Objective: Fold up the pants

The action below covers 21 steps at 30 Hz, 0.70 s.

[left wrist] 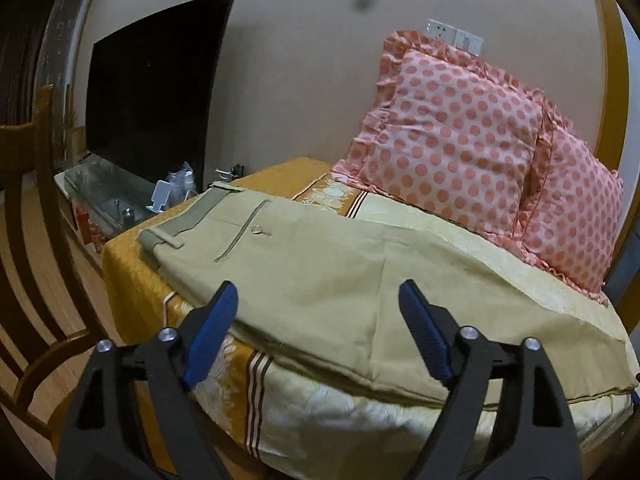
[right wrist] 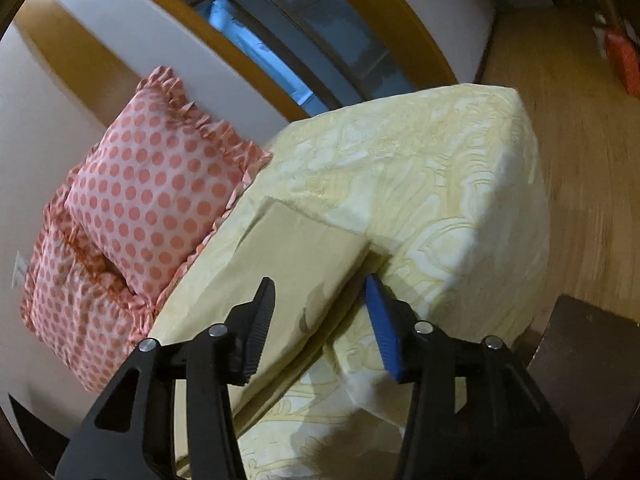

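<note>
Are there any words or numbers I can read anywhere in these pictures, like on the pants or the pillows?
None can be read.
pants: plain fabric, a button, no label showing.
pillows: only dots.
bedsheet: only a swirly pattern.
TV: dark screen, no logo visible.
small things beside the TV: too small and blurred to tell.
red box: blurred, unreadable.

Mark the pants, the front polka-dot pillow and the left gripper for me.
pants (left wrist: 320, 268), left wrist view, on the flat seat panel.
front polka-dot pillow (left wrist: 452, 136), left wrist view, on its dotted face.
left gripper (left wrist: 318, 332), left wrist view, midway between its open fingertips.
</note>
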Tool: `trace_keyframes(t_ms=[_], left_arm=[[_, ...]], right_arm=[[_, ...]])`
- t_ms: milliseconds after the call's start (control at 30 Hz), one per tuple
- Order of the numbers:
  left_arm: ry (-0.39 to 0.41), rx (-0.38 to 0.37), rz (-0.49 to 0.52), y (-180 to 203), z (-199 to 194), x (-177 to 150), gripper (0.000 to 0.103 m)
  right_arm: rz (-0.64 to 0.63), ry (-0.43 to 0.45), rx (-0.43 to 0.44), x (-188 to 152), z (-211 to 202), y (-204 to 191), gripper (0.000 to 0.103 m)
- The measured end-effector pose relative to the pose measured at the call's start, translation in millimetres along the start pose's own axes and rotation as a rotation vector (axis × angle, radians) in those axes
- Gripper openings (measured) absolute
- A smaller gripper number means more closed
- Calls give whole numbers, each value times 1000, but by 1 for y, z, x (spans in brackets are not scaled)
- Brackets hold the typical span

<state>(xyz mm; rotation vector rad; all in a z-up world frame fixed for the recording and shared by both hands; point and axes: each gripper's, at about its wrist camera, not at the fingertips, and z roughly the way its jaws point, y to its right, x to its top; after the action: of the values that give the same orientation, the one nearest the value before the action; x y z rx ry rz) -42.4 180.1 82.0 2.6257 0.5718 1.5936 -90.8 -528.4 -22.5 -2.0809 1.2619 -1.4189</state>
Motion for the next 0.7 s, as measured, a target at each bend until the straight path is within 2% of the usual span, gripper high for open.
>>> trace_keyframes(t_ms=[67,133,233,300,433,533,600,667,700], left_arm=[[-39,-8,4,1,17,1,83],[-83,-20,-8,0,34,-1,83],[-151,-32,-56,-10,54,-8,83],[-179,-40,-81,-15,61,-13,83],[-171,-35,-63,-13,64,-20,90],[-156,-23,-63,-11,63,-21,91],[-142,-39,-96,-15,58,-20,91],[-119,-61,-141,-24,50,-18,91],[-113,-54,-150,-27,48,-16,91]], right_arm=[[5,-36,39,-4,9,1,16],[4,-39,63,-5,15,3,9],[-88,-3,83,-2,12,-22,7],[-218,18,152,-3,5,-68,7],[-402,-26,397,-32,0,-173,6],[-532,-155,633,-87,2,-255,6],[-623,-294,772,-142,7,-303,6],[-759,-456,821,-207,13,-336,7],[-875,-570,808,-246,18,-349,7]])
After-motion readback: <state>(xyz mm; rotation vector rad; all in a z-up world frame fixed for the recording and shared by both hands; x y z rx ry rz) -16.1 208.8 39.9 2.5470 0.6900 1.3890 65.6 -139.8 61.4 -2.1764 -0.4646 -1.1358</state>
